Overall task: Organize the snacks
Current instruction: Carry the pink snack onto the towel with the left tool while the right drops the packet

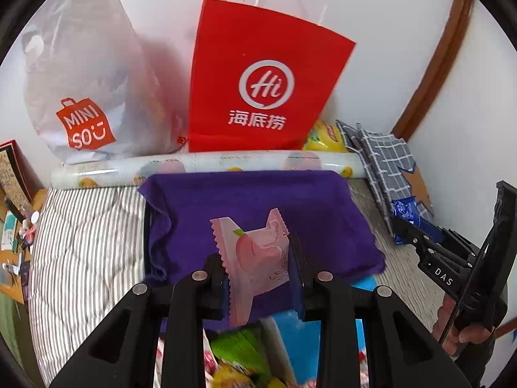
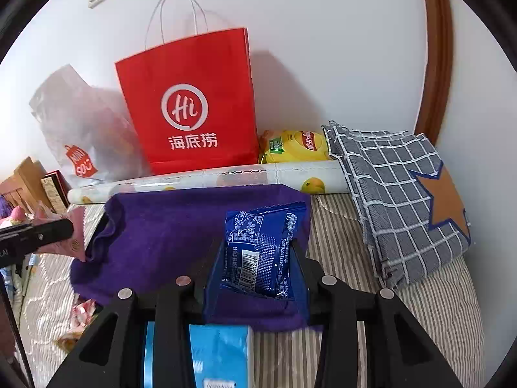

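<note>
My left gripper [image 1: 260, 268] is shut on a pink peach snack packet [image 1: 255, 258] and holds it above a purple cloth [image 1: 252, 200] draped over a box. My right gripper [image 2: 258, 265] is shut on a blue snack packet [image 2: 258, 252], also above the purple cloth [image 2: 161, 232]. The right gripper shows at the right of the left wrist view [image 1: 416, 236] with the blue packet [image 1: 405, 211]. The left gripper's finger [image 2: 35, 234] and the pink packet [image 2: 72, 241] show at the left of the right wrist view. Several loose snacks [image 1: 239, 355] lie below the left gripper.
A red paper bag [image 1: 261, 80] and a white Miniso bag [image 1: 80, 97] stand against the wall behind a rolled sheet [image 1: 206, 165]. A yellow chip bag [image 2: 294, 147] and a folded checked cloth [image 2: 397, 194] lie at the right. A light blue box [image 2: 219, 355] sits below. The striped bed cover [image 1: 84, 242] spreads left.
</note>
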Motion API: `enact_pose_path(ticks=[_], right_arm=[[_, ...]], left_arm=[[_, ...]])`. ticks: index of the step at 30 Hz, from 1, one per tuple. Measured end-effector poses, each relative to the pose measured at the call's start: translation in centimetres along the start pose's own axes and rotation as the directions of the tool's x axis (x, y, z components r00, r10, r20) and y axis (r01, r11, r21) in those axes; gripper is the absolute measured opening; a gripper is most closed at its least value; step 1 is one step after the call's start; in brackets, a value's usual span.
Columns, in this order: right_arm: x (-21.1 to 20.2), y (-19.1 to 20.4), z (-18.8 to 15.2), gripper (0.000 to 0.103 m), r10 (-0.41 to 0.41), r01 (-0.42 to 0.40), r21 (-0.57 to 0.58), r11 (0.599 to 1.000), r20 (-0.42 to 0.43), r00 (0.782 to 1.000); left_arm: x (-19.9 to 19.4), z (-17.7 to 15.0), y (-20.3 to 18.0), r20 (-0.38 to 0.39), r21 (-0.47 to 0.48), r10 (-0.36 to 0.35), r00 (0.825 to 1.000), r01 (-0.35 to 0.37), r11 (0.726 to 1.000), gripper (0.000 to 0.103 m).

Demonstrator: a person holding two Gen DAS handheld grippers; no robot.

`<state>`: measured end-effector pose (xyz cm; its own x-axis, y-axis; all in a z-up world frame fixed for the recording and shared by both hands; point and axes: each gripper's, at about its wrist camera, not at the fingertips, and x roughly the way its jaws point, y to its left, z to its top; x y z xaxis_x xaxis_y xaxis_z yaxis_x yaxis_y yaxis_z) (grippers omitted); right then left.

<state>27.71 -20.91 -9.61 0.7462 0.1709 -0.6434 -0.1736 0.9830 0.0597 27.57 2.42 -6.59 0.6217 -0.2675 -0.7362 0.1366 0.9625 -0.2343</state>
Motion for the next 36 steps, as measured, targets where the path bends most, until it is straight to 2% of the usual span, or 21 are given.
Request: enact_pose_path(ticks=[9,19,32,36], right_arm=[[5.0,-0.8,0.8,0.037,0.018,-0.019,-0.009,1.000,-0.036,0.999],[9.1,-1.3,0.8,0.037,0.041,-0.043,-0.015,0.999,-0.090,0.995],[11.4,-1.7,0.4,0.037,0.055,-0.058,-0.017,0.998,-0.145,0.988],[11.1,-1.7,0.3,0.040,0.050,-0.054,-0.024,0.998,-0.137,0.989]], left_arm=[[4.3,2.1,2.1,-0.027,0.001,0.029,0.999,-0.029,1.000,0.029],[9.0,2.5,3.8,-0.094,-0.007,0.048,0.994,-0.049,0.999,0.029],[11.9,1.7,4.4,-0.152,-0.012,0.029,0.988,-0.031,0.999,0.029],[11.8,1.6,4.7,-0.152,-0.025,0.019,0.988,-0.023,0.999,0.030]])
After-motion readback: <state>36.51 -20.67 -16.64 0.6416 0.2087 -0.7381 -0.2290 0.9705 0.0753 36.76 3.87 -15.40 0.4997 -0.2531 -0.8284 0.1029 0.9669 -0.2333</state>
